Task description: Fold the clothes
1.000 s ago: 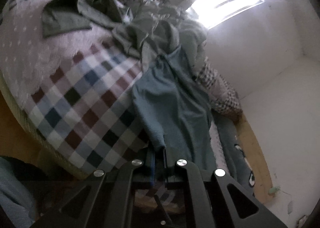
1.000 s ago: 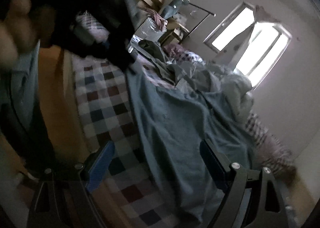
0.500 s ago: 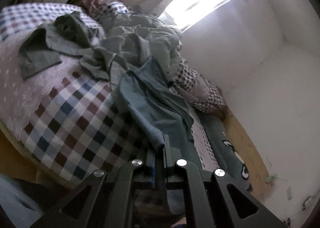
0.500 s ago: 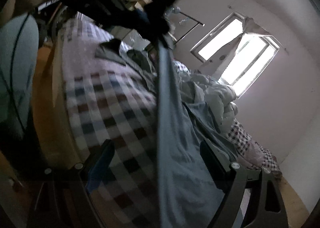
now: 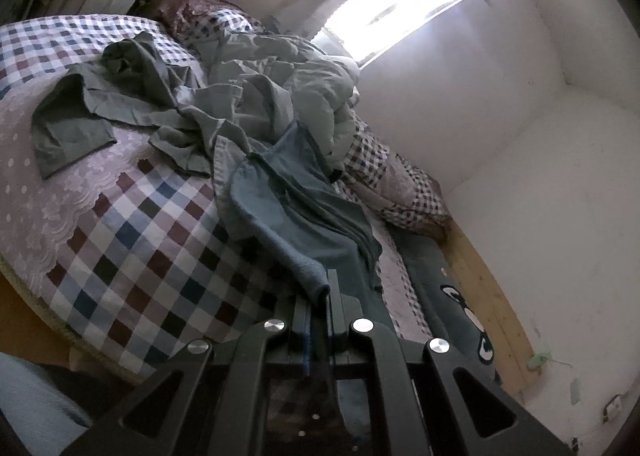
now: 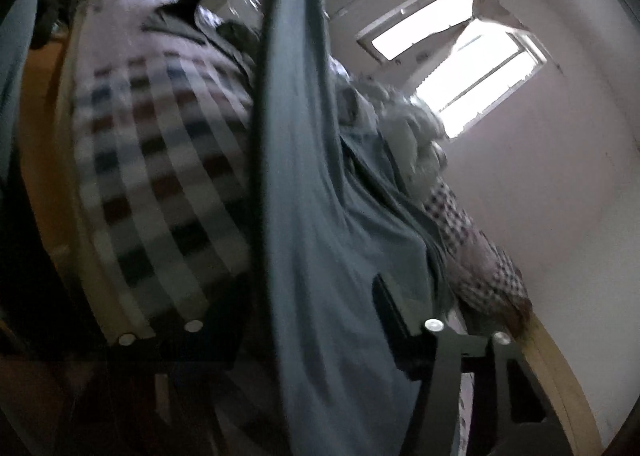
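My left tool (image 5: 318, 296) pinches an edge of the soft blue garment (image 5: 304, 208), which trails limply across the checked bed (image 5: 132, 232). My right tool (image 6: 320, 320) stands open around hanging cloth; a hem corner suits gripping.

We see a bed (image 5: 132, 240) with checkered cover; on it a dark green shirt (image 5: 92, 112) far left, crumpled grey duvet (image 5: 288, 84) far, blue garment (image 5: 304, 216) draped near, checkered pillow (image 5: 404, 192) right.
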Demonstrator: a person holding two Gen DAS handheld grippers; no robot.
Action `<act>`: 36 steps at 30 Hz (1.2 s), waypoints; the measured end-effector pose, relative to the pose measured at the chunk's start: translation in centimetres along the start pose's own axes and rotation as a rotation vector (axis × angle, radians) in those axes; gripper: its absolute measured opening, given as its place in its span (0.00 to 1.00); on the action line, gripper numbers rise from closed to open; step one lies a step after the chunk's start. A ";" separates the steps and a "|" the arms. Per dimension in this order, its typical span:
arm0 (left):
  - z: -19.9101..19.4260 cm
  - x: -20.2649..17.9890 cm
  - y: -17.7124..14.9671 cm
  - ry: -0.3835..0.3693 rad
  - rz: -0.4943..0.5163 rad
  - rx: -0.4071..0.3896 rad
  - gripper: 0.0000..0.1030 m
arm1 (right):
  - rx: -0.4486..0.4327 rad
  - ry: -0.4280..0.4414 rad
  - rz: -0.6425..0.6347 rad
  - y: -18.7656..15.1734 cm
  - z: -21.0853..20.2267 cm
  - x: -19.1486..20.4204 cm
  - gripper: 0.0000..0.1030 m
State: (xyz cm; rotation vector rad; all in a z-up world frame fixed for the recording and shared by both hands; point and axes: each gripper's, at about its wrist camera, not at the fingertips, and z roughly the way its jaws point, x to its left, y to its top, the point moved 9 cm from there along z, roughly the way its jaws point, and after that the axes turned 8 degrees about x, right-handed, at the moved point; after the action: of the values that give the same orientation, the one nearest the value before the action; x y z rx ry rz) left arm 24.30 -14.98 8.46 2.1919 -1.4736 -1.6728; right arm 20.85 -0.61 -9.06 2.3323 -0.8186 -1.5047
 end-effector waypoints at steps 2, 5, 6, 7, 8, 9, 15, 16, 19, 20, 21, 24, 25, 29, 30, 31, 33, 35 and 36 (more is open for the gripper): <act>0.1 -0.3 0.2 -0.007 0.003 0.003 0.03 | 0.032 -0.018 0.007 -1.3 0.5 -1.0 0.61; 0.1 -0.8 0.6 -0.016 0.006 0.003 0.03 | 0.085 -0.047 0.017 -3.7 1.2 -2.4 0.61; 0.2 -0.9 0.8 -0.019 0.007 0.004 0.03 | 0.104 -0.057 0.021 -4.6 1.4 -2.9 0.61; 0.2 -1.1 1.0 -0.021 0.006 0.003 0.03 | 0.126 -0.066 0.030 -5.6 1.5 -3.5 0.61; 0.1 -1.1 1.1 -0.022 0.007 0.002 0.03 | 0.148 -0.075 0.038 -6.6 1.7 -4.0 0.61; 0.1 -1.2 1.2 -0.023 0.007 0.001 0.03 | 0.169 -0.085 0.046 -7.6 1.8 -4.5 0.61; 0.4 -1.0 1.9 -0.003 0.011 0.002 0.03 | 0.306 -0.142 0.102 -13.7 2.7 -7.6 0.61; 0.5 -0.9 2.0 0.001 0.010 0.002 0.03 | 0.326 -0.153 0.109 -14.7 2.9 -8.2 0.61; 0.7 -0.5 2.0 0.005 -0.007 0.004 0.03 | 0.368 -0.181 0.117 -17.0 3.1 -9.7 0.61; 0.7 -0.4 2.0 0.007 -0.007 0.005 0.03 | 0.378 -0.191 0.114 -17.6 3.1 -10.2 0.61; 0.8 -0.4 2.0 0.010 -0.007 0.004 0.03 | 0.384 -0.202 0.104 -18.3 3.0 -10.7 0.60; 0.8 -0.3 2.0 0.016 -0.006 0.002 0.03 | 0.397 -0.223 0.084 -19.3 3.0 -11.6 0.56; 0.8 -0.3 2.0 0.018 -0.006 0.002 0.03 | 0.401 -0.230 0.078 -19.6 3.0 -11.9 0.54; 0.8 -0.4 1.9 0.026 -0.008 0.003 0.03 | 0.387 -0.261 0.053 -20.2 2.3 -12.5 0.51; 0.8 -0.4 1.9 0.029 -0.006 0.002 0.03 | 0.383 -0.268 0.047 -20.3 2.1 -12.6 0.51; 0.7 -0.4 1.9 0.032 -0.005 0.001 0.03 | 0.383 -0.269 0.042 -20.4 2.0 -12.6 0.51; 0.6 -0.2 1.9 0.036 -0.006 -0.001 0.03 | 0.385 -0.271 0.031 -20.6 1.7 -12.5 0.50; 0.4 -0.1 2.0 0.040 -0.009 -0.005 0.03 | 0.386 -0.273 0.021 -20.9 1.5 -12.4 0.49; 0.3 0.0 2.0 0.042 -0.011 -0.007 0.03 | 0.386 -0.273 0.016 -21.0 1.4 -12.4 0.49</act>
State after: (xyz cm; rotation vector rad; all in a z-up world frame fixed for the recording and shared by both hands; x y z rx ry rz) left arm 22.78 -15.95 9.37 2.2213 -1.4457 -1.6226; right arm 22.53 23.72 -10.55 2.3937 -1.2953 -1.8228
